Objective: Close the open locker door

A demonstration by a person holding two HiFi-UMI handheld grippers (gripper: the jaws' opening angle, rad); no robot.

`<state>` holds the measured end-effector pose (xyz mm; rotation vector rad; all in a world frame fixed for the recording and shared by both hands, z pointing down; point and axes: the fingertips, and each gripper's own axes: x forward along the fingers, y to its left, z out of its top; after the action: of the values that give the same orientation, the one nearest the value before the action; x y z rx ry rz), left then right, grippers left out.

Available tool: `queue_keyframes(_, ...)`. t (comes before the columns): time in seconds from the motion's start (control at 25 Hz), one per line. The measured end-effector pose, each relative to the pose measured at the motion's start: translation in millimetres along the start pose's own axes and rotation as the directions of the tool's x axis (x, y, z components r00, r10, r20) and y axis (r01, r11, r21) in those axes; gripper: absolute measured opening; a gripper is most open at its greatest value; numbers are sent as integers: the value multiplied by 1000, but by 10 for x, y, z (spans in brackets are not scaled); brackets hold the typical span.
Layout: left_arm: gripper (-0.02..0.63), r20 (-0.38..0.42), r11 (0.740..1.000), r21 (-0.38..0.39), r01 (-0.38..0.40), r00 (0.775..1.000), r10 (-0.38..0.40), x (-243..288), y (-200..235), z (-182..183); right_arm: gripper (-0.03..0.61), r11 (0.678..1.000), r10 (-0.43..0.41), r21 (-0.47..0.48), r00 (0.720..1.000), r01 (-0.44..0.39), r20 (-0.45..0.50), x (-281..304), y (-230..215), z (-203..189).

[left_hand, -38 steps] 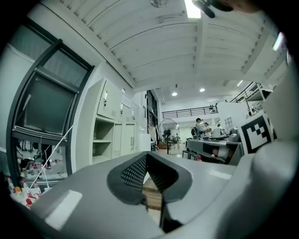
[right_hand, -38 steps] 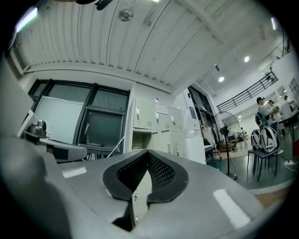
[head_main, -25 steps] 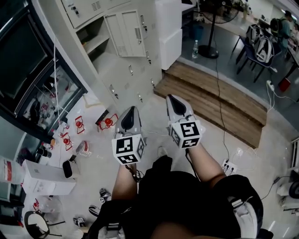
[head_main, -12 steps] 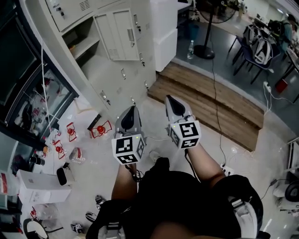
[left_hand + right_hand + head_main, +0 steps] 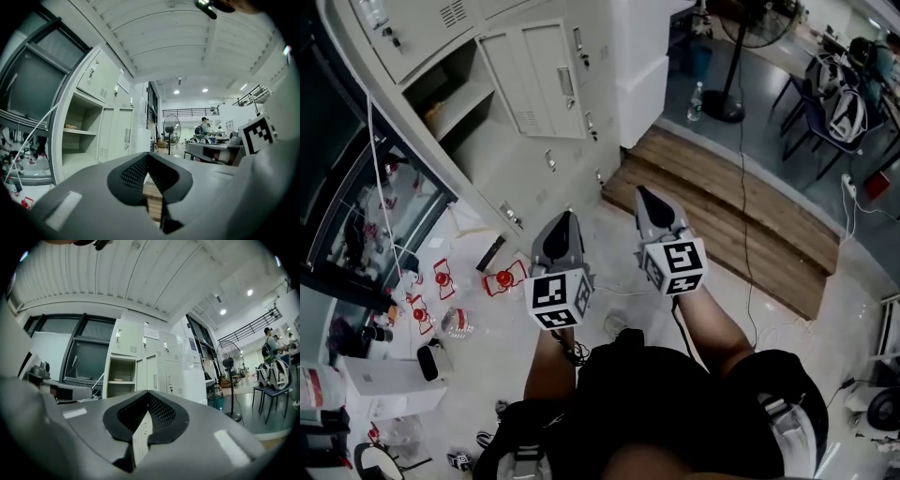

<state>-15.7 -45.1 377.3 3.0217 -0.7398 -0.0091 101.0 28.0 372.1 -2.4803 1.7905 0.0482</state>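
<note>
Pale-grey locker door (image 5: 539,80) stands wide open, untouched (shelf (image 5: 473,101) inside seemingly holding something small); left gripper (image 5: 562,225) and right gripper (image 5: 649,202) hang well short, jaws together, empty.

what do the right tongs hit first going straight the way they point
Probably the closed lower locker doors, framed just past the shut right tongs; nothing nearer shows, depth unclear.

Pale floor (image 5: 825,356) under me; a wooden platform (image 5: 722,206) lies ahead, a standing fan (image 5: 724,107) and chairs (image 5: 814,108) beyond, a dark window (image 5: 328,112) at my left.
</note>
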Motion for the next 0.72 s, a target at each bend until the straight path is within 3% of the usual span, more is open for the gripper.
queue_keyframes(0.4,0,22,1000,7,-30,999,30,999,606,155,11,999,39,-15,999,-38,28,1215,-281,100)
queue_keyframes(0.72,0,24,998,18,-68,997,68,1338,949,220,11,998,53,-25,997,-51,60,1774,-394,208)
